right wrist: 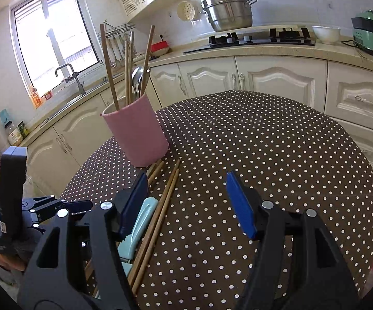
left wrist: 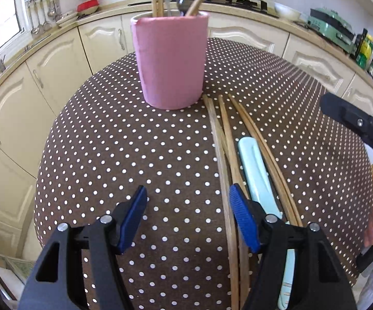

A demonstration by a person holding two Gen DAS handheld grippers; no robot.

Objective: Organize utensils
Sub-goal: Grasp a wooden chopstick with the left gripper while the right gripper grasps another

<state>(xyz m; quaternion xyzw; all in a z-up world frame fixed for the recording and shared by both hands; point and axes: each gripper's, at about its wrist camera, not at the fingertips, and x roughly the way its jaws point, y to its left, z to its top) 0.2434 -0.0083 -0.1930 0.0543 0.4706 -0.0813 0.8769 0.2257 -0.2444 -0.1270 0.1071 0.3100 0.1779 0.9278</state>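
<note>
- A round table (left wrist: pixel 109 142) wears a brown cloth with white dots.
- A pink holder (left wrist: pixel 171 62) stands upright on it, holding wooden chopsticks and metal spoons.
- Loose wooden chopsticks (left wrist: pixel 225 134) lie just beside its base, flanking a pale blue utensil (left wrist: pixel 253 165).
- The left gripper (left wrist: pixel 187 217) hovers with jaws apart, empty.
- The right gripper (right wrist: pixel 186 204) is opening, nothing between its pads.

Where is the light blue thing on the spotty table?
The light blue utensil lies flat on the dotted tablecloth among the loose wooden chopsticks, nearer the camera than the pink holder. In the left wrist view it sits right of centre.
</note>
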